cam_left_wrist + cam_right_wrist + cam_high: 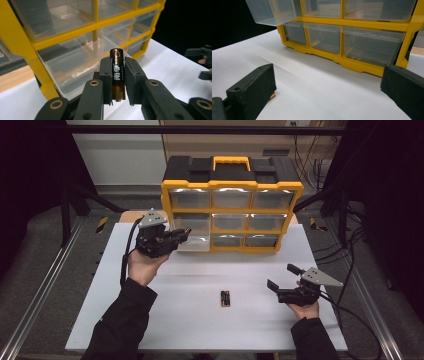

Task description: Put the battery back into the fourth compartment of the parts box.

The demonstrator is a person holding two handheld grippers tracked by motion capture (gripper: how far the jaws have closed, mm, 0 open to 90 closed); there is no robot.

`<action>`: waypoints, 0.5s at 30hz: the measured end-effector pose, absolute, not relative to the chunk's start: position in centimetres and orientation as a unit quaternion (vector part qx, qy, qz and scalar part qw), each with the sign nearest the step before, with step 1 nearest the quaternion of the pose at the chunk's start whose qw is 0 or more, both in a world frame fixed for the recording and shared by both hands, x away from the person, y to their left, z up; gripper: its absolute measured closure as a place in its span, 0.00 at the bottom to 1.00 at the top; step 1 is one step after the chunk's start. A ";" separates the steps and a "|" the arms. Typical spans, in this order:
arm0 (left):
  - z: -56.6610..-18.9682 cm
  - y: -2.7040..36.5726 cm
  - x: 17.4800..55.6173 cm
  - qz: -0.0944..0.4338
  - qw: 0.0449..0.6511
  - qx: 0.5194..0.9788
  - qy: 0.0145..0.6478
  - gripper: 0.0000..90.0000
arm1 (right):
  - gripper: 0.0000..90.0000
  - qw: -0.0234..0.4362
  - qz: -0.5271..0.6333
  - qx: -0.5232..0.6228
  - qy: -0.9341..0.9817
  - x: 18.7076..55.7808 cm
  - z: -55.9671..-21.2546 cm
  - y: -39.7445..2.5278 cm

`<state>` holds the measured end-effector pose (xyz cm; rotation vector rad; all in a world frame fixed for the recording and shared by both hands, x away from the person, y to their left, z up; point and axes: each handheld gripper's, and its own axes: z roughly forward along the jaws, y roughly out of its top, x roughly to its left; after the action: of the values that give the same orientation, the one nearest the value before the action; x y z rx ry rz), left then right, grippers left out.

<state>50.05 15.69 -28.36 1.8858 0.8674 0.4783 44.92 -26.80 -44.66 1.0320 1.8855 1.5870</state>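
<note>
My left gripper [117,65] is shut on a black and gold AA battery [117,72], which stands upright between its jaws. It hovers in front of a clear drawer [75,62] pulled out from the left of the middle row of the yellow and black organizer [232,185]. From above, the left gripper [181,235] is at the organizer's left front, over the open drawer [196,243]. My right gripper [280,276] stands open low at the table's right, nothing between its jaws. Dark batteries [225,298] lie mid-table; one or two, I cannot tell.
The organizer [352,62] stands at the back of the white table [200,320], its other clear drawers closed. In the right gripper view the pulled-out drawer [274,12] juts overhead at upper left. Metal rails and cables run along both table sides.
</note>
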 end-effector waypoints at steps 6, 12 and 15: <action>-27.6 15.3 51.8 0.213 0.471 0.777 0.359 0.84 | 0.00 0.233 0.577 0.375 0.687 44.9 -44.7 -26.8; -27.6 15.0 53.5 0.214 0.459 0.782 0.362 0.84 | 0.00 0.233 0.578 0.375 0.686 44.9 -44.7 -26.8; -27.9 14.9 54.2 0.212 0.456 0.784 0.365 0.84 | 0.00 0.233 0.578 0.375 0.686 44.9 -44.7 -26.8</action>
<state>54.23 14.93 -27.95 1.9333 0.9000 0.5229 44.93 -26.82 -44.66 1.0308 1.8855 1.5881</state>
